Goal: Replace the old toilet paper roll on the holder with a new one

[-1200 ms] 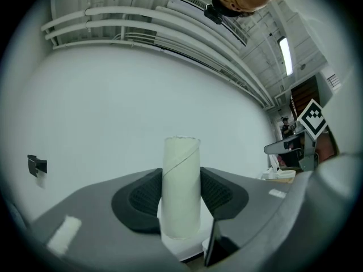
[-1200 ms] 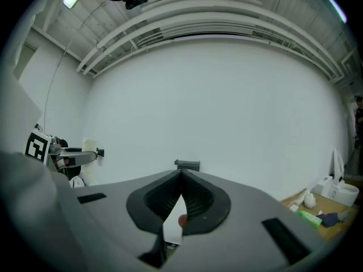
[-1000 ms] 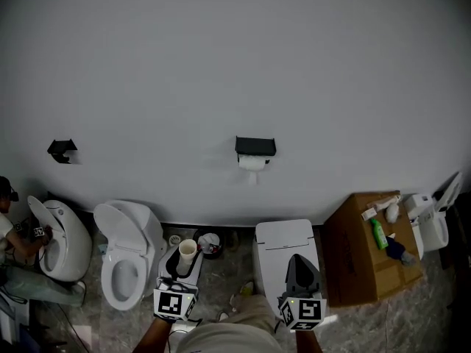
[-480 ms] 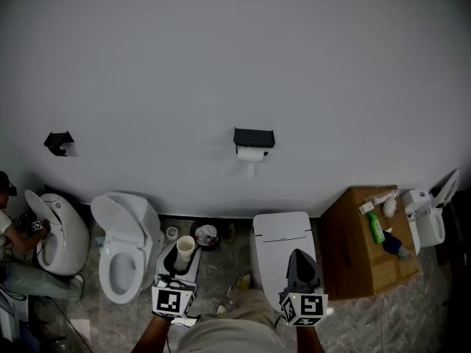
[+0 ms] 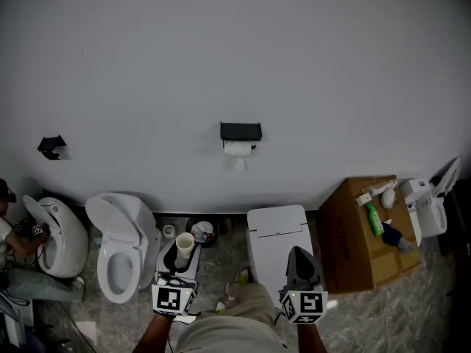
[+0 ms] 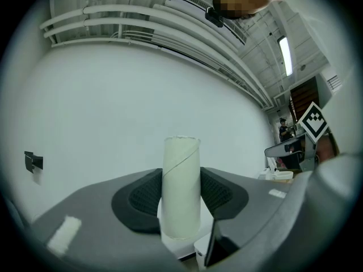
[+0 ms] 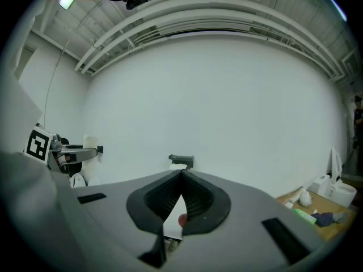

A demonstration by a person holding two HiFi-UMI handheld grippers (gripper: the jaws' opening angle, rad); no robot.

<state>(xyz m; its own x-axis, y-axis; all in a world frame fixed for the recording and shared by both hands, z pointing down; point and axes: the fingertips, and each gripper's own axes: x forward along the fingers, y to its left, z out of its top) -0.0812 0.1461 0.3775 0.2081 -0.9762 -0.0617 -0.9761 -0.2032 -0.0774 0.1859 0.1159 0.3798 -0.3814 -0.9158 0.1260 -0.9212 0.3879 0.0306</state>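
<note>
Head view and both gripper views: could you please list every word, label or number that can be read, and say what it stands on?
No legible text in any view.
Marker cubes, left and right: square patterns only, no letters.
Green bottle on the cardboard box: label too small to read.

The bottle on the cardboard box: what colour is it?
The bottle is green, best seen in the head view.
</note>
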